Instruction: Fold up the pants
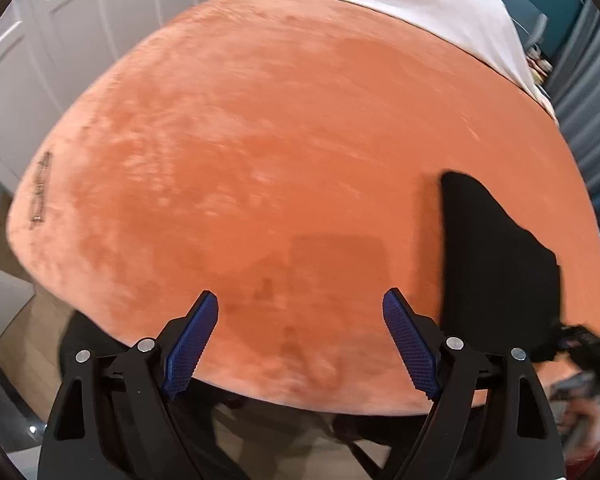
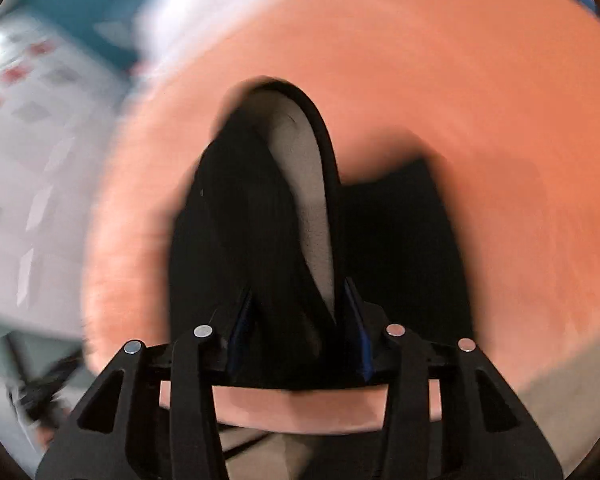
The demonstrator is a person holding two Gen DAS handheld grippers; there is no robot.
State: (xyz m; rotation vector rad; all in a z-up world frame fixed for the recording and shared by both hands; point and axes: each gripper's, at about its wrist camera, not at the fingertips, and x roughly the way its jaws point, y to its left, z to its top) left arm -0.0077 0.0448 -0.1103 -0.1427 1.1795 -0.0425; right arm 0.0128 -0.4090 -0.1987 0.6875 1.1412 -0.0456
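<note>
- Pants (image 2: 256, 232), black, are bunched up between my right gripper's (image 2: 300, 312) blue pads (image 2: 242, 320), which clamp the cloth from both sides; a pale grey inner lining shows in an open fold above the grip.
- More black cloth lies flat on the orange blanket (image 2: 500, 140) just right of the lifted bunch in the right wrist view, which is heavily blurred.
- My left gripper (image 1: 300, 312) has its jaws spread wide with nothing between them, only bare blanket (image 1: 260, 140) beneath; its ribbed blue pads (image 1: 192, 344) are sharp and clear.
- From the left wrist view I see the pants (image 1: 496, 264) as a dark flat shape on the blanket to the right of that gripper, apart from its fingers.
- White sheet (image 1: 420, 4) covers the far end of the bed beyond the blanket.
- White panelled doors (image 1: 40, 60) stand off to the left.
- A small dark label (image 1: 40, 184) sits near the blanket's left edge; I cannot read it.
</note>
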